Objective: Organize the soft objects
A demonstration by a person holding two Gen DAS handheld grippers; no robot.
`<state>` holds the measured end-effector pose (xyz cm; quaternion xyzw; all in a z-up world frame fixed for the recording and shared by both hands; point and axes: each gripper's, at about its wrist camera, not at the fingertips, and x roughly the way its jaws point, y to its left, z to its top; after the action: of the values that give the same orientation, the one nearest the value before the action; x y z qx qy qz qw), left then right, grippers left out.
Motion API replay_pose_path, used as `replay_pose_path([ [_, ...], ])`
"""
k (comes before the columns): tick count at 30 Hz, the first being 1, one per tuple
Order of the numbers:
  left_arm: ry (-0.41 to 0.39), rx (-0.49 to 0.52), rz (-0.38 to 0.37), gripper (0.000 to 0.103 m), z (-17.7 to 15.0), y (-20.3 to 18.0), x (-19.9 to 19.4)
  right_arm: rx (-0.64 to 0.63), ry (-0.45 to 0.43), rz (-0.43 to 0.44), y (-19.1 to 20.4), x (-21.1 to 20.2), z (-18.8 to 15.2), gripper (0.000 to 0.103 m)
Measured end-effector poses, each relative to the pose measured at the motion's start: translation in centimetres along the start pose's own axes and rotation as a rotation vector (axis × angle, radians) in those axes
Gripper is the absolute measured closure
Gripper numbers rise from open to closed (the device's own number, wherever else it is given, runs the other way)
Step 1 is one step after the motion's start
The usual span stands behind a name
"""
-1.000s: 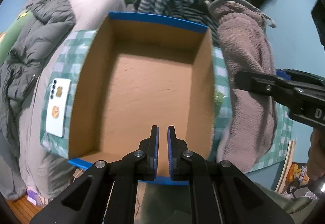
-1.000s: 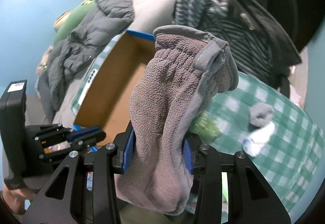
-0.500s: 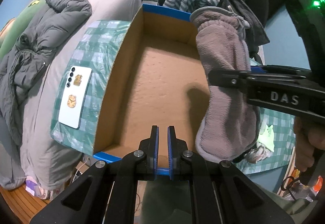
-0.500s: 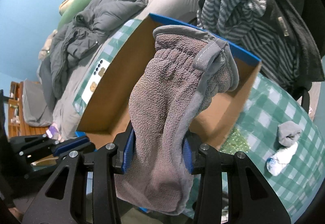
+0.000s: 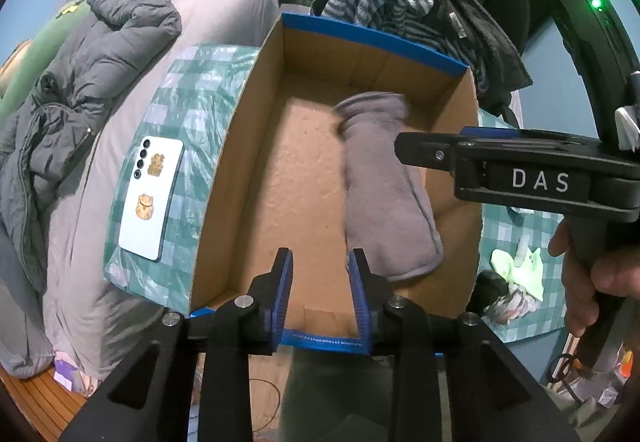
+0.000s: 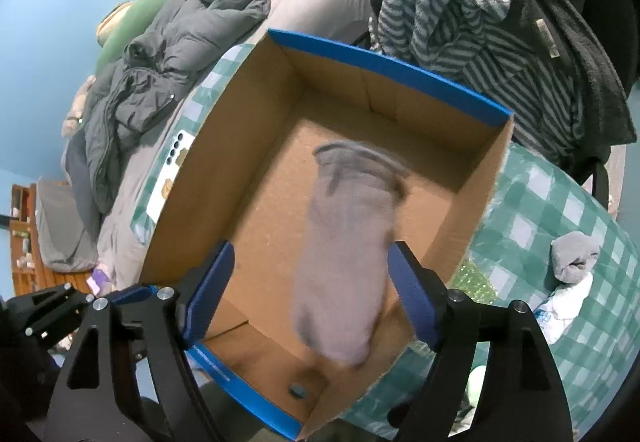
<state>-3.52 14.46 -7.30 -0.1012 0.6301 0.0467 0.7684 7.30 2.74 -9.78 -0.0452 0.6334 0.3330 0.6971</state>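
Inside the box (image 6: pixel 256 113) your just-opened right gripper (image 6: pixel 310 292) drops the gray sock (image 6: pixel 348 242), your left gripper (image 5: pixel 320 288) has parted slightly and holds nothing, and more socks (image 6: pixel 572 270) wait on the table (image 6: pixel 532 201).

A grey sock (image 5: pixel 384 177) lies blurred inside the cardboard box (image 5: pixel 224 177).

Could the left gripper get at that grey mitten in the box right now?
Probably yes. The left gripper hangs open over the box, and the mitten lies uncovered just beside it. The right gripper above has just let go and might crowd it.
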Motion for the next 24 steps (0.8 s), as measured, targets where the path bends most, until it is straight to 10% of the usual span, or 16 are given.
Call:
replay_pose_path([
  [24, -0.021, 0.105, -0.016, 0.043, 0.7, -8.5, -0.2, 0.168, -0.089, -0.075, -9.5, -8.9, -4.9, 0.022],
])
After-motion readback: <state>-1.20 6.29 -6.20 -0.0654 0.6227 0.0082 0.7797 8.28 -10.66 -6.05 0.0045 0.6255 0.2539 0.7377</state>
